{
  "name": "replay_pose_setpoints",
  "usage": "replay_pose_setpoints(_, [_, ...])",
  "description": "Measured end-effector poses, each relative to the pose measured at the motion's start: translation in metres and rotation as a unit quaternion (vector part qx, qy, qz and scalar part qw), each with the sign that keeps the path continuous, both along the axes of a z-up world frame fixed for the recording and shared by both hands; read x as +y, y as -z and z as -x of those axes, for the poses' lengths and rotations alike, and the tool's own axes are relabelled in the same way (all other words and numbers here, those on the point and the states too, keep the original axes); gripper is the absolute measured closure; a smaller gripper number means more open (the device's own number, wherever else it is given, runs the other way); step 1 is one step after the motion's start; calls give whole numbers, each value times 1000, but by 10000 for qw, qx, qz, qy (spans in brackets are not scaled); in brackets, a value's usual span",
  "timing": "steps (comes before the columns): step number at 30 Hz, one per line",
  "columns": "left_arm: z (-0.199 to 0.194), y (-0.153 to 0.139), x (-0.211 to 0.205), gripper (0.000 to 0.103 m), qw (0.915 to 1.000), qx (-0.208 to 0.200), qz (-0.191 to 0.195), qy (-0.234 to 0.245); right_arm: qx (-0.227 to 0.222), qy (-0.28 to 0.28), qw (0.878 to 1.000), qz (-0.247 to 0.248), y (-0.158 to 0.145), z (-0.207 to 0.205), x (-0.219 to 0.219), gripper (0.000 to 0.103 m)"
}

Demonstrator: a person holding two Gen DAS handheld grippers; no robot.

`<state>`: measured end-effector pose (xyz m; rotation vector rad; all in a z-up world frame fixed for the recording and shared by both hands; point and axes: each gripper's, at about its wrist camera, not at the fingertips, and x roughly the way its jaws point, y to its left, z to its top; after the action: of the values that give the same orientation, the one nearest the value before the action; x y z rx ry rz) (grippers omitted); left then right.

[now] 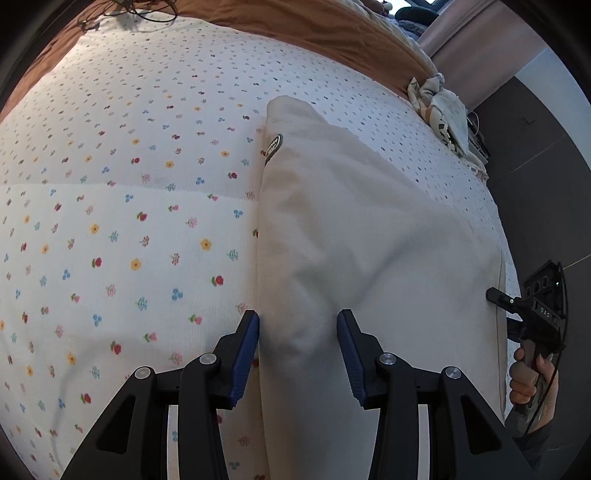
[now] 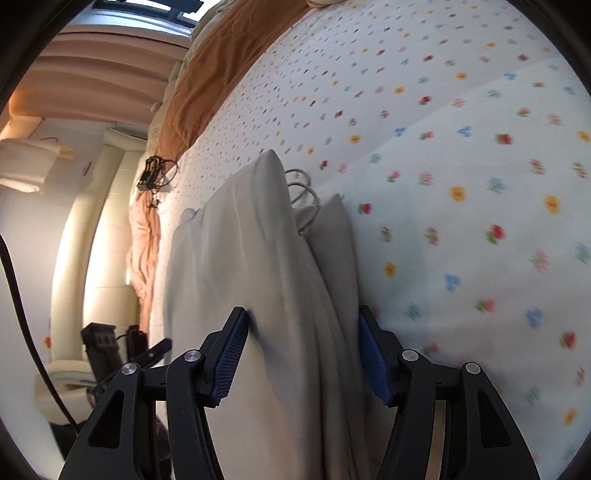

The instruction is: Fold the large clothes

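The bed sheet [image 1: 129, 184], white with small coloured flowers, fills most of both views. A brown blanket [image 1: 295, 29] lies along its far edge. On the sheet, near the bed's side edge, lies the cream garment [image 1: 351, 221], a large piece folded in a long shape. Its near part is lifted and goes between the fingers of both tools.

The left gripper [image 1: 298, 328] points down at the garment's long folded edge. A thick bunched fold fills the gap between its blue pads and both pads press against the cloth, so it is grasping the garment.

The right gripper [image 2: 303, 325] is at the garment's other side. Its pads stand apart, and several hanging layers of the cloth pass between them without being squeezed, so it is released. In the left wrist view a hand [image 1: 528, 380] holds this tool by its handle, just beside the garment's seam.

A crumpled patterned cloth [image 1: 443, 110] sits at the far corner of the bed. White cable loops [image 2: 303, 192] show behind the garment's folds. A small oval badge [image 1: 273, 144] sits on the garment near its far end.
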<state>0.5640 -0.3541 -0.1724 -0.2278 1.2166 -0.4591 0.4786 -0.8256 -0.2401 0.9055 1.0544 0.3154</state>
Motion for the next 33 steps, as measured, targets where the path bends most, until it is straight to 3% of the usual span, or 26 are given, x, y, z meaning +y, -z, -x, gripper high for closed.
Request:
replay_pose_setpoints(4, [-19, 0, -4, 58, 9999, -91, -55, -8, 119, -23, 9991, -409, 6, -16, 2, 43])
replay_pose_setpoints(13, [-48, 5, -22, 57, 9995, -155, -272, -60, 123, -155, 9980, -592, 11, -41, 9, 45])
replay_pose_setpoints(19, [-70, 12, -29, 56, 9994, -62, -302, -171, 155, -36, 9990, -421, 9, -44, 13, 68])
replay_pose_setpoints(20, [-71, 12, -29, 60, 9994, -21, -291, -185, 139, 20, 9990, -422, 8, -42, 14, 72])
replay_pose_setpoints(23, [-67, 6, -30, 74, 9993, 16, -266, -260, -42, 61, 9995, -321, -3, -36, 18, 80])
replay_pose_setpoints(26, [-59, -6, -32, 80, 9992, -198, -239, -264, -177, 100, 9997, -160, -19, -31, 24, 83])
replay_pose_setpoints(33, [-32, -50, -29, 84, 9965, -817, -36, -160, -562, 180, 9974, 410, -75, -8, 46, 86])
